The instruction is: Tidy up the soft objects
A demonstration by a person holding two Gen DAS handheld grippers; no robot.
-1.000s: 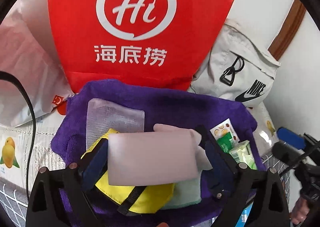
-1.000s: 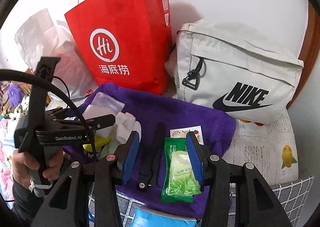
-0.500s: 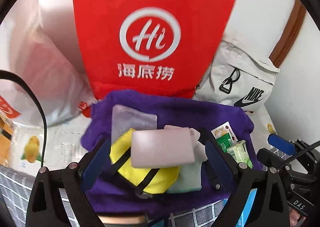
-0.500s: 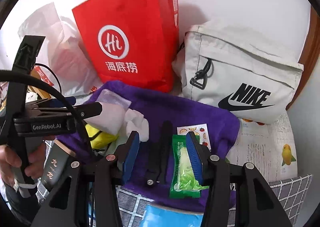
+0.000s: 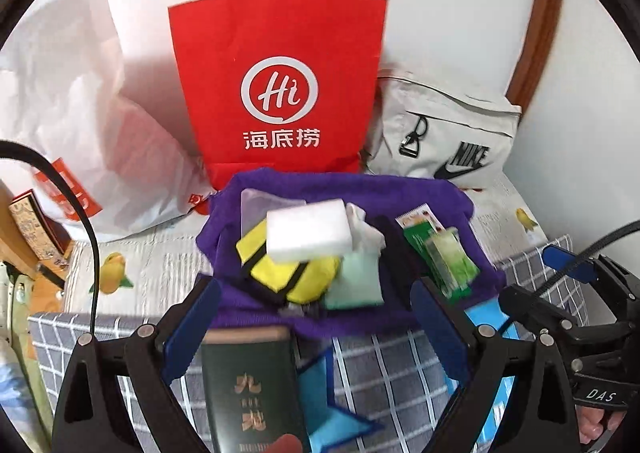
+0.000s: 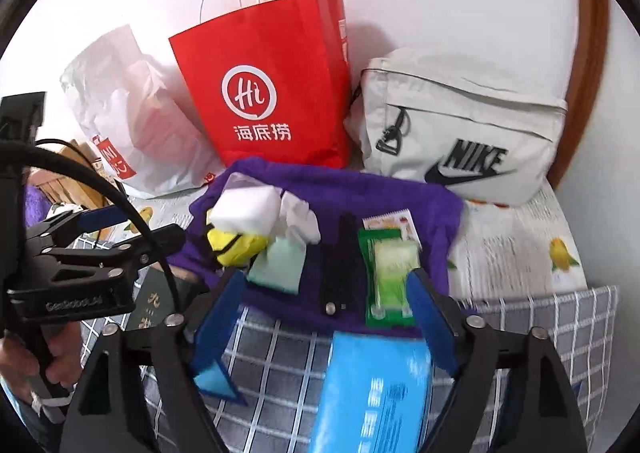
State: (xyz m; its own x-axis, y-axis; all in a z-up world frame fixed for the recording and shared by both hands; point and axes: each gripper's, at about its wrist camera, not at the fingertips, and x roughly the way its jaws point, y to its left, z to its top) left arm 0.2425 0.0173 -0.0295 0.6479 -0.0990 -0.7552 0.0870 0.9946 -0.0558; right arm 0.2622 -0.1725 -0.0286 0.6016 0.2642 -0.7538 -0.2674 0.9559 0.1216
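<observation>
A purple towel (image 5: 400, 193) (image 6: 384, 189) lies spread on the bed. On it rest a white sponge block (image 5: 307, 231) (image 6: 244, 209) atop a yellow pouch (image 5: 288, 273) (image 6: 234, 247), a mint green cloth (image 5: 356, 281) (image 6: 280, 265), crumpled white tissue (image 6: 300, 217), a black strap (image 6: 340, 265) and a green packet (image 5: 444, 257) (image 6: 388, 273). My left gripper (image 5: 316, 329) is open and empty, pulled back from the towel. My right gripper (image 6: 324, 317) is open and empty near the towel's front edge.
A red paper bag (image 5: 280, 93) (image 6: 268, 81), a white plastic bag (image 5: 80, 113) and a grey Nike bag (image 6: 460, 133) stand against the wall. A dark green box (image 5: 248, 385), a blue packet (image 6: 372, 393) and a blue triangle (image 5: 324, 393) lie on the checked cloth.
My left gripper let go of the white sponge block, which now lies on the yellow pouch, and drew back toward me. My right gripper also drew back a little.
</observation>
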